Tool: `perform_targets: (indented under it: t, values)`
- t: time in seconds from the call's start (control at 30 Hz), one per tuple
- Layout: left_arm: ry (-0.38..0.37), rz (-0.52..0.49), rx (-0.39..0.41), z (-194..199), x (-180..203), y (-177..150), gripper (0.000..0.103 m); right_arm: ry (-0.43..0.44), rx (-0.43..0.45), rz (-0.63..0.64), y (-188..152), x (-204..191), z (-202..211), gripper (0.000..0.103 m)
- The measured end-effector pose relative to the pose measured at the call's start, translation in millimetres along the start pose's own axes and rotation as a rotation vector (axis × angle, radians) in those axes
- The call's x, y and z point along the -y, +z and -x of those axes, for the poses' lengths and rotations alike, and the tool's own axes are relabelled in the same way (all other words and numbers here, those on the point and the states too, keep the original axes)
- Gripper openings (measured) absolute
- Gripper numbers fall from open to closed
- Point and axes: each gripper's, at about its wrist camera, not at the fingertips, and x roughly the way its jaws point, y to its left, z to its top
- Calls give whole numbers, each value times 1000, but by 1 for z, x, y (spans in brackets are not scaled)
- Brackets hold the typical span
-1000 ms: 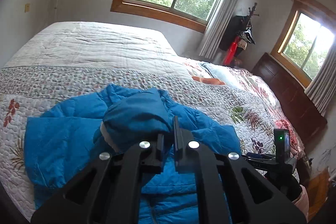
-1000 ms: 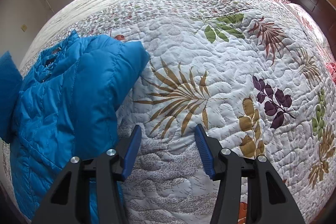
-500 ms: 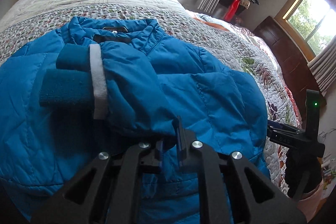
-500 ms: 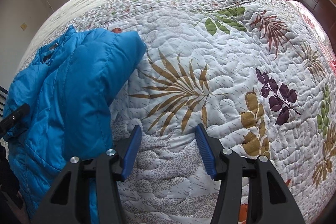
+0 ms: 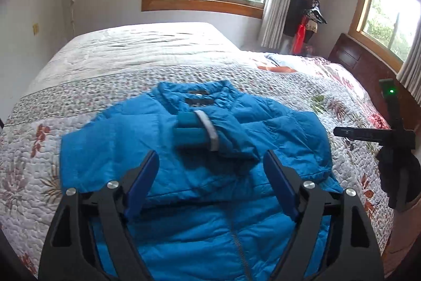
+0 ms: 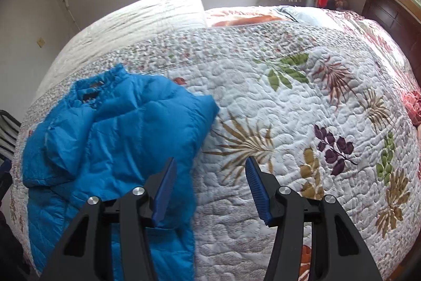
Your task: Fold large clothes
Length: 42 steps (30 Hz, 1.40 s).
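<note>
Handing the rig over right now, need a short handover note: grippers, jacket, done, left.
Left hand-held gripper: open, jaws have just been opening, nothing between them; it hangs over the jacket's chest.
Right hand-held gripper: open, empty, above the quilt beside the jacket's edge.
Blue puffer jacket: flat on the bed, front up, collar toward the far side.
Done: one sleeve is folded across the chest, cuff near the collar.
Left: whether the other sleeve is folded I cannot tell; check it, then fold the body up, probably from the hem.
</note>
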Motion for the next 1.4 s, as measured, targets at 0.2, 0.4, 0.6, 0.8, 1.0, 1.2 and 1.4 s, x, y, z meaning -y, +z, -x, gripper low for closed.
perform_targets:
  t: [0.2,0.4,0.6,0.8,1.0,1.2,1.4]
  values:
    - [262,125,-106,-25,-93,-3,85,235,-106,105,11,-89,-26,67]
    - [264,202,-123,-40,-133,-17,84,295,-184,136,16,-146,-71,68]
    - [240,181,-121,-51,-135,-22,84,344,-248,133,14,-163,-105,36]
    - [222,176,-102,-49,-138,-22,84,353,-207,130,13,-153,-92,14]
    - [195,161,-77,-40,-132,-20,84,384,-140,84,14,-128,-49,13]
    - [188,155,-142,-60,-129,-27,84,178,-250,86,2,-118,-78,30]
    - [187,173,-123,-52,-131,-24,84,19,-30,215,9,-139,-24,41]
